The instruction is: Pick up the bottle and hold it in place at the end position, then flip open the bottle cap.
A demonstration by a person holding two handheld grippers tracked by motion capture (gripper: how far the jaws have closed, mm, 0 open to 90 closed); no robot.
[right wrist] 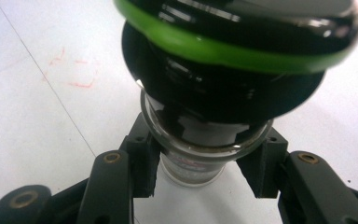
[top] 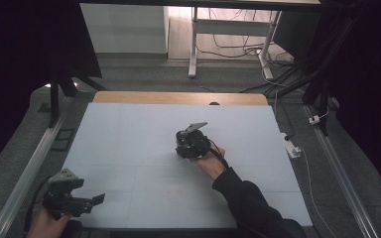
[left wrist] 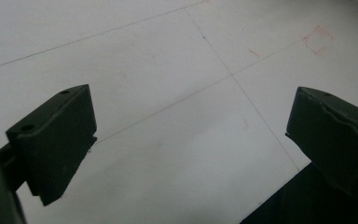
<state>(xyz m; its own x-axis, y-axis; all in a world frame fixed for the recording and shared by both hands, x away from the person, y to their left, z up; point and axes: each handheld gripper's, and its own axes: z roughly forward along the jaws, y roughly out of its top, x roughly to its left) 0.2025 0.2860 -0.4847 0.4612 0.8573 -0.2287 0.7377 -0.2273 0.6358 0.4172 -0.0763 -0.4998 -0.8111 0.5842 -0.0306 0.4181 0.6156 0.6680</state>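
Grey carpet surrounds the desk (top: 129,124), whose flat top is a pale, matt sheet crossed by thin seam lines, with a strip of bare wood along its far edge. Faint red scribbles (top: 176,192) mark the sheet near the middle of the near edge. Beyond the far edge stand white table legs (top: 193,44) over a tangle of dark cables on the floor, and metal rails run along both sides of the desk.

At the middle of the desk, the right gripper (right wrist: 200,170) grips a jar (right wrist: 196,158): its blocky black pads press on both sides of the clear glass body just under the rim. The jar is round and tilted toward that gripper's camera. Its lid (right wrist: 242,37) is glossy black, wide and domed, with a bright green ring around it, and it looks far broader than the glass below. In the high view the right gripper (top: 192,141) is a dark lump, the person's hand (top: 209,161) behind it and a black sleeve running back to the near edge; the jar cannot be made out there.

The left gripper (top: 98,199) rests low over the near left corner of the desk, pointing right along the near edge. Its jaws stand wide apart with nothing between them: two squared, matt black blocks, the right one with a chipped, rough face, bare sheet showing between them.
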